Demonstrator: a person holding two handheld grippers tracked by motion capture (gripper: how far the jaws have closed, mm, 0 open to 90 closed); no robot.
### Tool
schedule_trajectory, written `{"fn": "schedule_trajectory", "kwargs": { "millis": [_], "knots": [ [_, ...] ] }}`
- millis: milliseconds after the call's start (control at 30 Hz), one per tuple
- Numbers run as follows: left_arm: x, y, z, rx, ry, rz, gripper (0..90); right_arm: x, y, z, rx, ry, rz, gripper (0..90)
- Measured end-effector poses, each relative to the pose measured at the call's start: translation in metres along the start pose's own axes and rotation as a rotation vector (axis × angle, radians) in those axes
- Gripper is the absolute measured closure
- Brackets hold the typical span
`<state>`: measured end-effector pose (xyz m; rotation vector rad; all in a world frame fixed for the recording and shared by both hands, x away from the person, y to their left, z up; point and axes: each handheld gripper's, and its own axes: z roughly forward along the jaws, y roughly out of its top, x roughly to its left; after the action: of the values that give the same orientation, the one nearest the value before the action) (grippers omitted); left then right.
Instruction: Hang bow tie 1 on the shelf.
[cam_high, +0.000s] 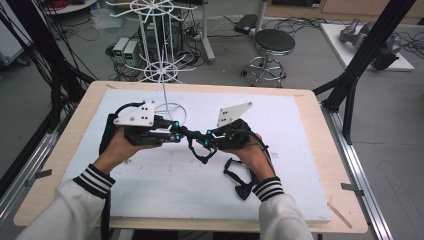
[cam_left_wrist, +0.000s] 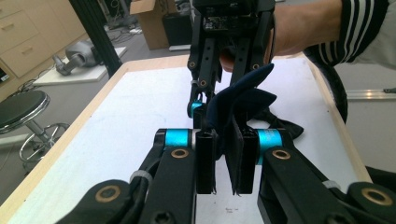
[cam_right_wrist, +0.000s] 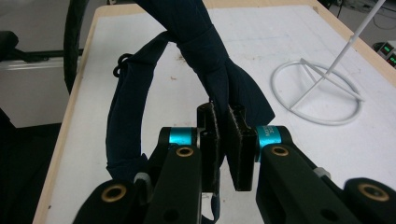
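— Bow tie (cam_high: 200, 145), dark navy cloth with a strap: that's what hangs between my two claws, lifted a little off the white surface (cam_high: 150, 175), near its middle.

— What has each claw got?

— My left claw (cam_left_wrist: 226, 161) is closed down on a fold of the cloth; in the left claw view the fabric stands up between the two black jaws, which are nearly together. My right claw (cam_right_wrist: 226, 142) is pinched the same way on one wing of the bow, with the knot (cam_right_wrist: 198, 44) just above it and the strap (cam_right_wrist: 123, 112) looping away to one side.

— Can you see the whole tie?

— No. From the high view it's a dark tangle between the claws, and I can't tell wing from strap there. A second dark piece (cam_high: 239, 177) lies on the surface by my right hand (cam_high: 257, 157); whether it joins the tie, I can't tell. In the right claw view the cloth runs off the top edge.

— Anything else close by?

— A white wire stand (cam_high: 167, 107) stands just behind the claws, its ring base (cam_right_wrist: 317, 91) resting on the surface. Its top is cut off in the high view.
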<state>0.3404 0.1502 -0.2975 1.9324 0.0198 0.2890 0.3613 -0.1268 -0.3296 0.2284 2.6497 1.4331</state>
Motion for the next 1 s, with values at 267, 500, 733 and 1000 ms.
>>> {"fn": "schedule_trajectory", "kwargs": {
  "millis": [267,500,733,1000],
  "knots": [
    [0.0,0.0,-0.007,-0.017,0.036,-0.017,83.1,0.004,0.0,0.005,-0.023,-0.137,0.036,17.7],
    [0.003,-0.002,-0.014,-0.03,0.055,-0.032,83.4,0.007,-0.001,0.001,-0.066,-0.157,0.041,11.6],
    [0.004,-0.004,-0.018,-0.036,0.071,-0.04,83.7,0.005,-0.006,-0.007,-0.094,-0.168,0.076,11.6],
    [0.007,-0.007,-0.027,-0.068,0.112,-0.067,83.7,0.008,-0.008,-0.019,-0.158,-0.186,0.097,11.6]
  ]
}}
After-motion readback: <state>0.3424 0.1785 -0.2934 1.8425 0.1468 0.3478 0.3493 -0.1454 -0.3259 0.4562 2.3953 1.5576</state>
